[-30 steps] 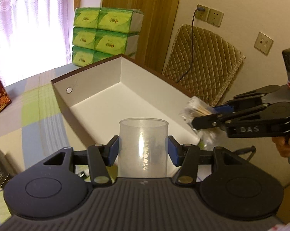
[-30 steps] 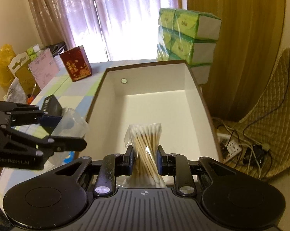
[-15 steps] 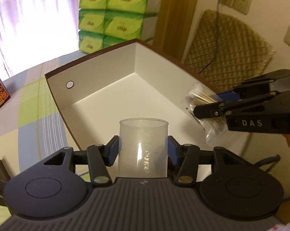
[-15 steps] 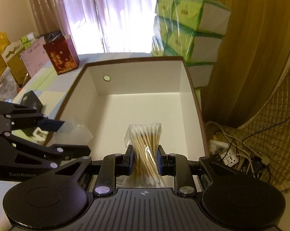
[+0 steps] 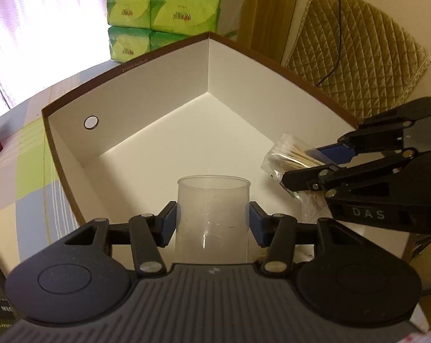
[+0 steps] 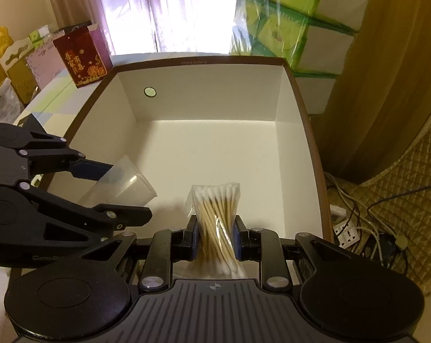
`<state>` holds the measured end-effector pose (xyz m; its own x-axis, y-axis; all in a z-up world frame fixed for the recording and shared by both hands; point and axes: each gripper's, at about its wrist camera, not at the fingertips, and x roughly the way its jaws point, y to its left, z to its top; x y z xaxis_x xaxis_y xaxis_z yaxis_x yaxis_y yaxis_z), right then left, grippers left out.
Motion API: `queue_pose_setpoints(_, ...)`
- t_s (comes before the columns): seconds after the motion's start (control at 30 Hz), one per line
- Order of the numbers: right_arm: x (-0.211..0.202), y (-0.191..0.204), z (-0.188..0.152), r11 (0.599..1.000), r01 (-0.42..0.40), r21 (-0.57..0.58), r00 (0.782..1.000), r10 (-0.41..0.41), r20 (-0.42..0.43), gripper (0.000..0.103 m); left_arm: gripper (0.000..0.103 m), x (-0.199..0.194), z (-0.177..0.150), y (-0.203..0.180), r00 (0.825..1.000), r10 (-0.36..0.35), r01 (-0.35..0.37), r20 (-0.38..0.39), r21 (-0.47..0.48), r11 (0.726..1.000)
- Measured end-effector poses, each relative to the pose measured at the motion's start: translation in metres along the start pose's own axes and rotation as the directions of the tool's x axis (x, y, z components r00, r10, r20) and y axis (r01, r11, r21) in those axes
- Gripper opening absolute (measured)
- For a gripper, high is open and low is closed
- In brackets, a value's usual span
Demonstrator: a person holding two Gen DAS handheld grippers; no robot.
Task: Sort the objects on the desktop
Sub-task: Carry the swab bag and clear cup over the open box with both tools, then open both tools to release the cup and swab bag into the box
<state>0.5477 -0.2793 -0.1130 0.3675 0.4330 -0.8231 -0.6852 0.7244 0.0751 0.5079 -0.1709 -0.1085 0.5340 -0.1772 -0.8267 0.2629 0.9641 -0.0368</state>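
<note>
My left gripper (image 5: 212, 220) is shut on a clear plastic cup (image 5: 212, 217), held over the near side of an open white box with a brown rim (image 5: 123, 70). In the right wrist view the same cup (image 6: 123, 184) hangs tilted at the left, between the left gripper's fingers (image 6: 92, 168). My right gripper (image 6: 215, 240) is shut on a plastic bag of cotton swabs (image 6: 215, 214), also above the near part of the box (image 6: 198, 62). From the left wrist view the swab bag (image 5: 289, 157) and the right gripper (image 5: 315, 163) show at the right, above the box's right wall.
Stacked green tissue packs (image 5: 164, 8) stand behind the box. A red gift box (image 6: 82, 55) and other packages sit at the table's far left. A quilted cushion (image 5: 358, 54), wall sockets and a power strip with cables (image 6: 349, 231) lie to the right. A checked cloth (image 5: 23, 177) covers the table.
Both grippers have come forward and down over the box with their loads still held; the box now fills more of both views.
</note>
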Motion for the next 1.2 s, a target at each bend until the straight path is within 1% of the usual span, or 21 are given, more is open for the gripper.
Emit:
queue_pose_setpoints(0.2, 0.006, -0.004, 0.001, 1.000, 0.001, 0.001, 1.000, -0.001, -0.009, 0.020, 0.048, 0.013, 0.003, -0.001, 1.000, 0.017, -0.016, -0.026, 0.033, 0.999)
queue_pose_setpoints(0.37, 0.009, -0.005, 0.002, 1.000, 0.000, 0.001, 1.000, 0.000, -0.012, 0.020, 0.049, 0.016, 0.005, 0.003, 0.999, 0.022, -0.021, -0.029, 0.024, 0.999)
queue_pose_setpoints(0.5, 0.010, -0.005, 0.002, 1.000, 0.001, 0.003, 1.000, -0.001, -0.012, 0.020, 0.049, 0.017, 0.005, 0.004, 0.999, 0.029, -0.028, -0.031, 0.035, 0.999)
queue_pose_setpoints(0.6, 0.011, -0.005, 0.002, 1.000, -0.003, 0.000, 1.000, 0.003, -0.006, 0.020, 0.049, 0.017, 0.004, 0.004, 0.999, 0.027, -0.026, -0.031, 0.035, 0.999)
queue_pose_setpoints(0.73, 0.009, -0.003, 0.002, 1.000, -0.005, -0.017, 1.000, 0.006, 0.024, 0.022, 0.051, 0.014, 0.005, 0.004, 0.999, 0.018, -0.018, -0.028, 0.027, 0.999)
queue_pose_setpoints(0.8, 0.008, -0.002, 0.002, 1.000, -0.008, -0.017, 0.999, 0.009, 0.035, 0.028, 0.051, 0.012, 0.005, 0.005, 1.000, 0.016, -0.016, -0.024, 0.023, 1.000)
queue_pose_setpoints(0.83, 0.007, -0.002, 0.002, 1.000, -0.007, -0.015, 0.999, 0.008, 0.042, 0.040, 0.051, 0.010, 0.005, 0.005, 1.000, 0.015, -0.014, -0.020, 0.022, 1.000)
queue_pose_setpoints(0.87, 0.005, -0.002, 0.001, 1.000, -0.003, -0.012, 0.999, 0.004, 0.054, 0.045, 0.052, 0.008, 0.005, 0.005, 1.000, 0.012, -0.011, -0.016, 0.021, 1.000)
queue_pose_setpoints(0.93, 0.000, -0.003, -0.001, 1.000, 0.010, -0.011, 0.997, -0.010, 0.073, 0.050, 0.053, 0.004, 0.004, 0.006, 1.000, 0.011, -0.010, -0.009, 0.022, 1.000)
queue_pose_setpoints(1.0, -0.005, -0.003, -0.001, 1.000, 0.008, -0.004, 0.996, -0.008, 0.083, 0.055, 0.058, -0.001, 0.003, 0.008, 1.000, 0.016, -0.016, -0.004, 0.018, 1.000)
queue_pose_setpoints(1.13, -0.017, -0.001, -0.003, 1.000, -0.007, 0.000, 0.995, 0.007, 0.102, 0.065, 0.061, -0.011, 0.000, 0.010, 1.000, 0.019, -0.019, 0.009, 0.009, 1.000)
queue_pose_setpoints(1.17, -0.019, -0.001, -0.003, 1.000, -0.004, 0.001, 0.995, 0.003, 0.104, 0.068, 0.063, -0.013, -0.001, 0.011, 1.000, 0.020, -0.020, 0.010, 0.007, 1.000)
queue_pose_setpoints(1.2, -0.021, -0.001, -0.003, 1.000, -0.002, 0.003, 0.995, 0.002, 0.104, 0.069, 0.065, -0.016, -0.001, 0.011, 1.000, 0.020, -0.020, 0.012, 0.004, 1.000)
